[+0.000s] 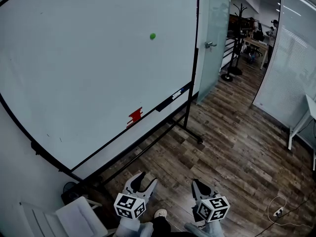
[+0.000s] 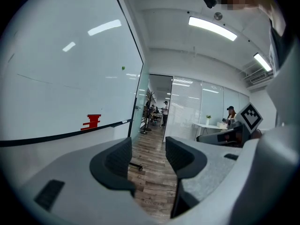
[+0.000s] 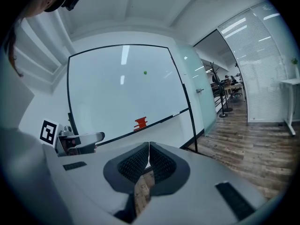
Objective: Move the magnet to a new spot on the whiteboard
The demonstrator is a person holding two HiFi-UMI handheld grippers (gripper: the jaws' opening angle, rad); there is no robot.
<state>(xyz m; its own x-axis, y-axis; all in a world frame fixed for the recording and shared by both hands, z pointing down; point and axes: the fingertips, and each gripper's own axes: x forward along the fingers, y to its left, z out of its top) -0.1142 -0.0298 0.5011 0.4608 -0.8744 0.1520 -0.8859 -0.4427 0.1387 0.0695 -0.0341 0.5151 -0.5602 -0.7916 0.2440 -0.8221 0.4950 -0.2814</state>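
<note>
Magnet [image 1: 152,36]: small, round, green, stuck high on the glossy whiteboard [image 1: 74,73], near its black-framed right edge, with bare board all round. Too small to tell its thickness. Lower down, by the tray rail, a red stepped shape [image 1: 135,116], hard to make out. Board's top and left cut off in the head view. Left gripper [image 1: 146,180] near and low, ribbed dark pads wide apart, only wood-plank floor [image 1: 232,147] between. Right gripper [image 1: 200,185] beside it, pads pressed together, holding nothing. Open floor to the right, toward a frosted glass door [image 1: 217,28].
</note>
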